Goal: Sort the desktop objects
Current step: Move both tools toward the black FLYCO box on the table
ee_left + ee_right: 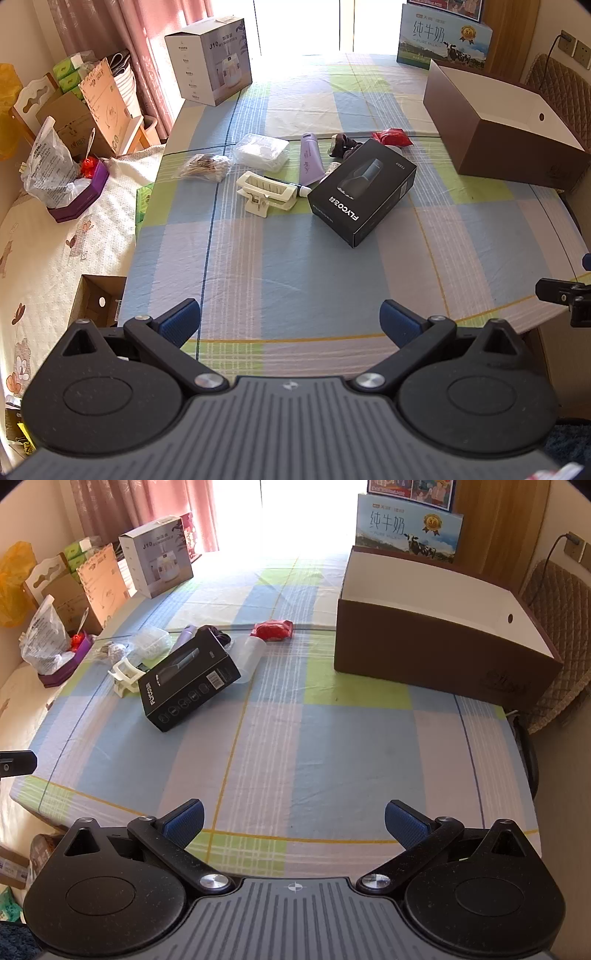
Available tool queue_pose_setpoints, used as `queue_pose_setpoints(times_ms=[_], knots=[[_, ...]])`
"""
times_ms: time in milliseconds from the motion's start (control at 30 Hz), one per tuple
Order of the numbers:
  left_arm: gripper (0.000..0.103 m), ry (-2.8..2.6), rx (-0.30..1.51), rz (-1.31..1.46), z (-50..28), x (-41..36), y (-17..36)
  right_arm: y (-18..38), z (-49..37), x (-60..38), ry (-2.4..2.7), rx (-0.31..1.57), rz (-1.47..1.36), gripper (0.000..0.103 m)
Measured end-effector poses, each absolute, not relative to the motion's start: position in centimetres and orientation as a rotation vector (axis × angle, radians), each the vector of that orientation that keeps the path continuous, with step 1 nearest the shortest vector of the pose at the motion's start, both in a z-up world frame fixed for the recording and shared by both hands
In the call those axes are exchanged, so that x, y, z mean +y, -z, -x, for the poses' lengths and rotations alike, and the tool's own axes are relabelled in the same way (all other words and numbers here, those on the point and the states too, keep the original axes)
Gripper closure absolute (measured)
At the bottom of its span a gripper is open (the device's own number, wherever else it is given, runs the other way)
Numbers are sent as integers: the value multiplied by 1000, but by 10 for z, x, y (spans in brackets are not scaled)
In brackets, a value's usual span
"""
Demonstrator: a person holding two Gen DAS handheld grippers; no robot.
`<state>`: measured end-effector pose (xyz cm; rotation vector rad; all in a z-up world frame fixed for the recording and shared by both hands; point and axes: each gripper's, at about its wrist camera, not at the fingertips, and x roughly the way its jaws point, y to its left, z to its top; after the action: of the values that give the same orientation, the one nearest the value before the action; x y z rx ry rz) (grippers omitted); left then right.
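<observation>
Both my grippers hang over the near edge of the plaid tablecloth, nothing held: left gripper fingers wide, right gripper wide too. Clutter sits mid-table, left of the open brown box: black FLYCO box, cream hair clip, purple tube, red packet.

The table carries one black box, one purple tube, one cream clip, one bag of cotton swabs, one clear pack of pads, one red packet, one dark hair tie and one clear bottle. Toward the far edge stand three larger boxes: one brown open box, one white carton and one milk carton.
</observation>
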<state>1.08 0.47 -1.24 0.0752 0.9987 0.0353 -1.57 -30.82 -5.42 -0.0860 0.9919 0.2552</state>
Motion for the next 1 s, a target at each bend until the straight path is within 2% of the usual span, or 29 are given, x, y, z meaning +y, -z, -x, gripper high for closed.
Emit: queue_pose_setpoints(times_ms=[1000], knots=[[1,-112,1029,-31,-46,-22,14,58,-40,-327,-363,1006,105,2]])
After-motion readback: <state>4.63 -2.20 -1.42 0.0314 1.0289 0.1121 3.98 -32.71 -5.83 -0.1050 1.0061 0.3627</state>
